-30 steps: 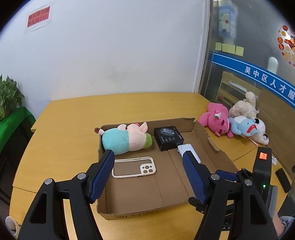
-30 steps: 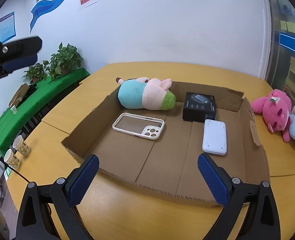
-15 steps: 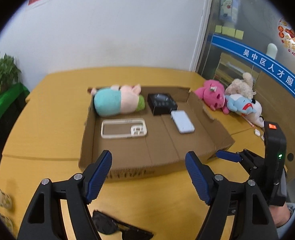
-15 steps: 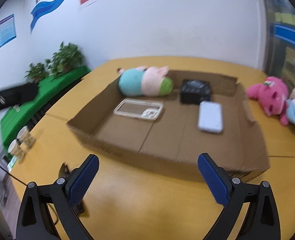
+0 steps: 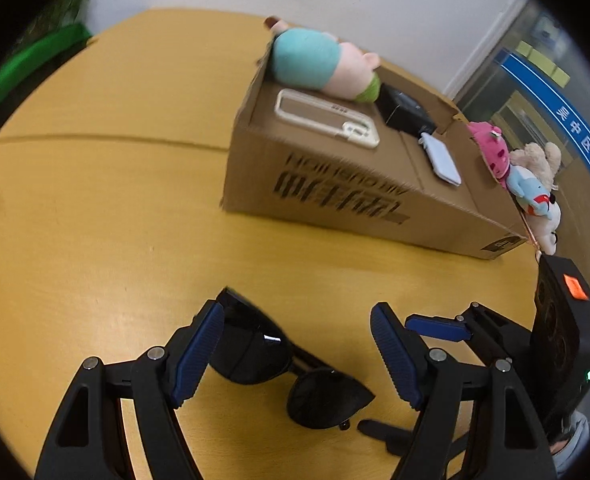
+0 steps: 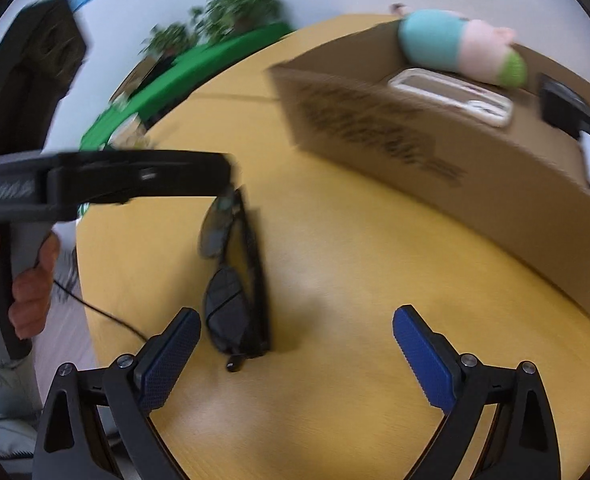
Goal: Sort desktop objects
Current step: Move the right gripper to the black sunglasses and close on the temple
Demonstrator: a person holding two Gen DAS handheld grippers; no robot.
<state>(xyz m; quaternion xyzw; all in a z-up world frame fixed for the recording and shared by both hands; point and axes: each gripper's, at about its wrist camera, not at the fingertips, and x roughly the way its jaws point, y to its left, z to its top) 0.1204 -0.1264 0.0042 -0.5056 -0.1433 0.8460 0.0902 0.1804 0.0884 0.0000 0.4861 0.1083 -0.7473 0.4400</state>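
Observation:
Black sunglasses point(image 5: 291, 364) lie on the yellow table, between the pads of my open left gripper point(image 5: 299, 356), which is low over them. In the right wrist view the sunglasses point(image 6: 235, 280) lie ahead of my open, empty right gripper point(image 6: 295, 356), near its left finger; the left gripper's body point(image 6: 107, 178) hangs over their far end. The cardboard box point(image 5: 335, 196) beyond holds a teal-and-pink plush pig point(image 5: 319, 64), a white phone case point(image 5: 327, 118), a black box point(image 5: 405, 114) and a white power bank point(image 5: 441, 156).
Pink, beige and blue plush toys point(image 5: 527, 176) lie on the table right of the box. A green-covered stand with plants point(image 6: 215, 48) is past the table's left edge. A black cable point(image 6: 107, 316) runs off the table's near-left edge.
Both grippers have pulled back from the box and dropped toward the table's near side. The sunglasses now sit between the left gripper's open pads. Both grippers stay open.

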